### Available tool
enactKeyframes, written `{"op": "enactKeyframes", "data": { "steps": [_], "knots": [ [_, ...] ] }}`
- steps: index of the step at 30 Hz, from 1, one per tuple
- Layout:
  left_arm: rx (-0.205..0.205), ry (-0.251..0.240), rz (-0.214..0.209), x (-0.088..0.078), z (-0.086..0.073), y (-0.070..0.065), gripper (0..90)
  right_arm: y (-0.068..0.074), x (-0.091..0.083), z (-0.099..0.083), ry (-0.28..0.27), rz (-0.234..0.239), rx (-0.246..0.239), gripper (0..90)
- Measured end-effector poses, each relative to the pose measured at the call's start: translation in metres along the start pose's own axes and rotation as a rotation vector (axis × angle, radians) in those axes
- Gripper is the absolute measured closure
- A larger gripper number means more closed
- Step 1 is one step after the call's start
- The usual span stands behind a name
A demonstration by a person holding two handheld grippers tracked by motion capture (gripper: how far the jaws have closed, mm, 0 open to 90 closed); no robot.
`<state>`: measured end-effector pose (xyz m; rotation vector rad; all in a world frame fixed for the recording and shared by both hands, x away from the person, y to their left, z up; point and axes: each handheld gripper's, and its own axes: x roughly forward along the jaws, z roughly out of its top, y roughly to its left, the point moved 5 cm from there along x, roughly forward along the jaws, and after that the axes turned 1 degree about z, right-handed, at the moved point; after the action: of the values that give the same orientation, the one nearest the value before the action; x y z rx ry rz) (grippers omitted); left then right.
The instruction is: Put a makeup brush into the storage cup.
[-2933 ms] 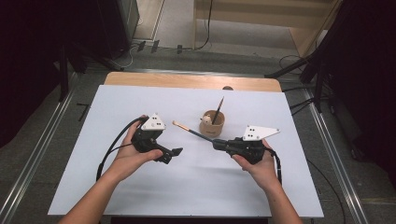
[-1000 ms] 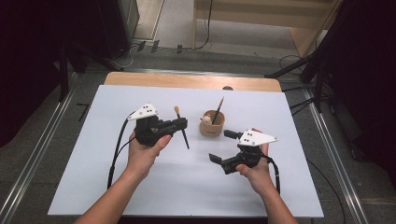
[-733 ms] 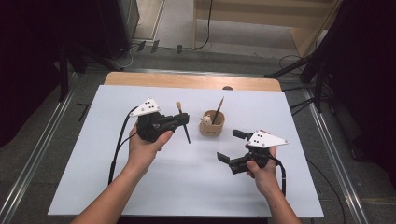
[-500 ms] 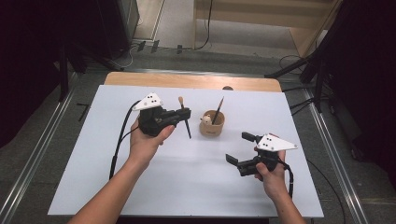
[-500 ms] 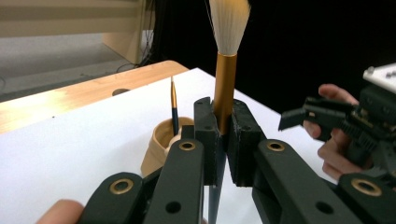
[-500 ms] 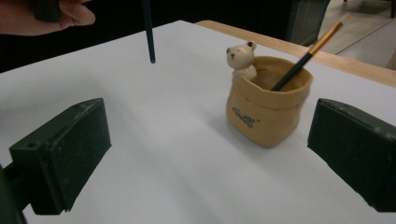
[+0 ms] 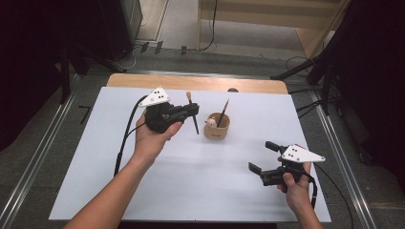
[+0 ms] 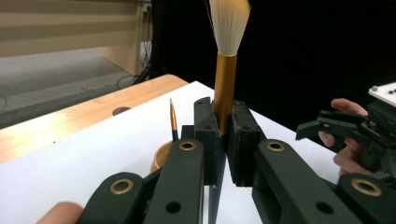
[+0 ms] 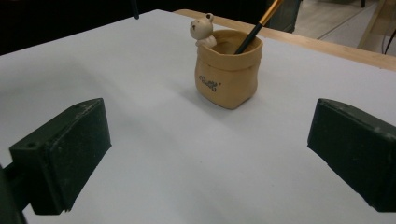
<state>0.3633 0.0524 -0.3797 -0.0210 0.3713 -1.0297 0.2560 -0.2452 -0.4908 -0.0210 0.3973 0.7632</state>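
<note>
A tan cup (image 7: 217,129) with a small bear figure (image 7: 210,123) on its rim stands mid-table, a thin brush (image 7: 223,110) leaning in it. My left gripper (image 7: 193,112) hovers just left of the cup, shut on a second brush (image 7: 190,98) held upright, bristles up and dark handle pointing down. The left gripper view shows its gold ferrule (image 8: 225,93) pinched between the pads (image 8: 208,135). My right gripper (image 7: 260,156) is low at the near right, open, with nothing between its jaws. Its view looks across the sheet at the cup (image 9: 227,74), between its fingers (image 9: 65,149).
A white sheet (image 7: 95,157) covers the table, with a strip of bare wood (image 7: 143,81) along the far edge. Metal rails run down both sides. The left gripper's cable (image 7: 125,138) trails along the forearm. Dark stands and cables lie on the floor beyond.
My left gripper has carried the brush up and rightward, closer to the cup. My right gripper has drawn back toward the near right corner, its jaws open throughout.
</note>
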Motion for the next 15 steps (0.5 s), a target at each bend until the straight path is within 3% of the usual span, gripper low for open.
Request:
{"op": "enactKeyframes", "data": {
  "steps": [15],
  "knots": [
    [0.006,-0.049,0.040,0.019,0.019,0.011,85.5,-0.011,-0.021,-0.015,0.021,-0.045,0.029,0.0]
  ]
}}
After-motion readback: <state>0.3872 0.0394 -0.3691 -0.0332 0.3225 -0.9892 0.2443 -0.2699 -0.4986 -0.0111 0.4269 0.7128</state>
